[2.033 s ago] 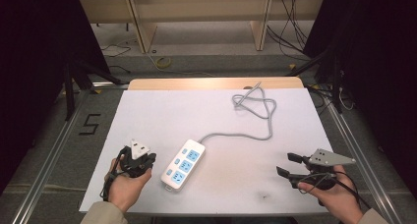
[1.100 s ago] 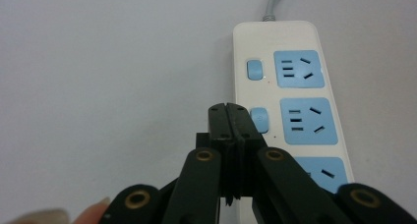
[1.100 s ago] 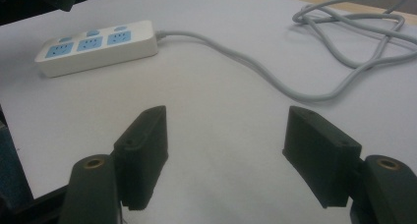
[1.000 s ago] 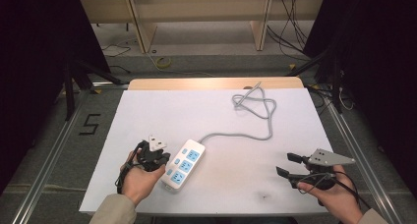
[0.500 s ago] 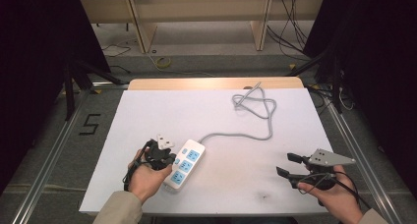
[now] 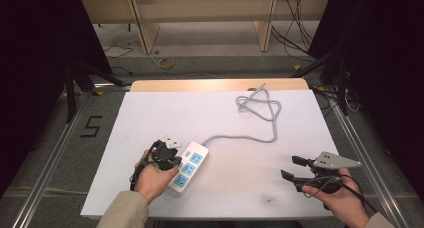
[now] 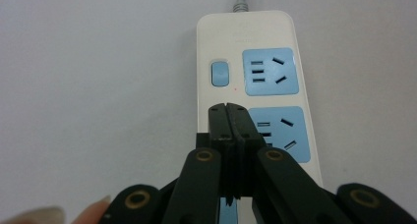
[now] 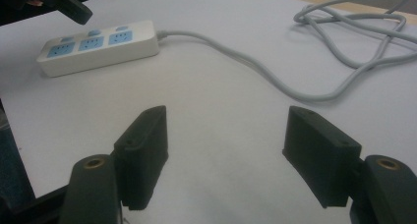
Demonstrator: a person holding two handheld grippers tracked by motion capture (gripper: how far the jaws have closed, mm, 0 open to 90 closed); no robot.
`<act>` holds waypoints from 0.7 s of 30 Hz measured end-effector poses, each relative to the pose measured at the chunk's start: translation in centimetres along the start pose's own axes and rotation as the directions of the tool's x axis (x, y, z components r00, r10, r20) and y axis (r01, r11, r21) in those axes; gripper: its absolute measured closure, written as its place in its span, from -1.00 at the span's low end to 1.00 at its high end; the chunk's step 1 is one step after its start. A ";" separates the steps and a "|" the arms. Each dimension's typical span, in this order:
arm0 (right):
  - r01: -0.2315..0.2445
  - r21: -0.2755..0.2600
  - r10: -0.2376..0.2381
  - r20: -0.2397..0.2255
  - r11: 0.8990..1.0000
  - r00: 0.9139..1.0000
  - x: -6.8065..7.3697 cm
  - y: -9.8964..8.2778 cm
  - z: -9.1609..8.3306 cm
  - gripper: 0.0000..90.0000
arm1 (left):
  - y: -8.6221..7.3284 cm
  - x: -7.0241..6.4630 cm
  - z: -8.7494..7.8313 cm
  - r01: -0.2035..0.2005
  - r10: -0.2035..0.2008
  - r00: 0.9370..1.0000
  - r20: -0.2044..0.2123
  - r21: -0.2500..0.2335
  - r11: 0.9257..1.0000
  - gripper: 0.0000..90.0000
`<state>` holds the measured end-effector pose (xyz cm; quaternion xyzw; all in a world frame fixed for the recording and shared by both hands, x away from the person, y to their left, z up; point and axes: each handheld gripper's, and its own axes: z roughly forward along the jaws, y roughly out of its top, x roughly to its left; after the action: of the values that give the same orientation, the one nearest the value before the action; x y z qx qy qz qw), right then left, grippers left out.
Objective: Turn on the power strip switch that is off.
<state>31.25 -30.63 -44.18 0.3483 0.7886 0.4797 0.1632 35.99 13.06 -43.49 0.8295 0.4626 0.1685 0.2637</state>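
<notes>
I take the power strip as my landmark: it lies on the white table near the front edge, slanted, its grey cable running off its far end and curling into a loose loop toward the back of the table.

My left gripper sits right over the strip's near half. Its jaws are pressed together with nothing between them, tips pointing along the strip toward the blue rocker switch, which lies just beyond them, beside the far socket. I read that shut pose as deliberate: closed jaws make one narrow blunt point, better for prodding a small button than two spread fingers would be. The tips appear to hover above the second socket rather than press on it, though I cannot tell for certain whether they touch the casing. In the high view the left hand rests at the strip's left flank, gripper body overlapping its edge.

My right gripper is well apart from the strip, off to its right near the table's front corner, jaws spread wide and holding nothing. I judge it is parked there to stay clear of the cable and keep a view of the strip.

Next I would ease the left tips forward onto the switch; the risk is pushing the light strip along instead of clicking it.
</notes>
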 end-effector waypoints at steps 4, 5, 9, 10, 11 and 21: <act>0.001 0.001 -0.001 -0.001 1.000 1.000 0.0 0.0 0.0 -0.25 | 0.2 0.0 0.4 0.003 -0.003 1.000 0.007 0.022 1.000 1.00; -0.001 0.000 0.001 -0.001 1.000 1.000 0.0 0.0 0.0 -0.25 | 0.2 0.0 0.5 0.001 -0.001 1.000 0.008 0.025 1.000 1.00; 0.001 0.003 -0.001 -0.001 1.000 1.000 0.0 0.0 0.0 -0.25 | 0.4 0.0 0.7 0.003 -0.003 1.000 0.009 0.036 0.999 1.00; 0.001 0.003 -0.001 -0.001 1.000 1.000 0.0 0.0 0.0 -0.25 | 0.4 0.1 0.7 0.003 -0.003 1.000 0.008 0.041 0.999 1.00; 0.001 0.001 -0.001 -0.001 1.000 1.000 0.0 0.0 0.0 -0.25 | 0.4 0.1 0.8 0.007 -0.007 1.000 0.008 0.041 0.999 1.00; 0.001 0.003 -0.001 -0.002 1.000 1.000 0.0 0.0 0.0 -0.25 | 0.6 0.1 1.1 0.008 -0.009 1.000 0.009 0.060 0.998 1.00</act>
<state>31.25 -30.62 -44.20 0.3477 0.7895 0.4789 0.1624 37.04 12.61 -44.02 0.8358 0.4697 0.1496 0.2416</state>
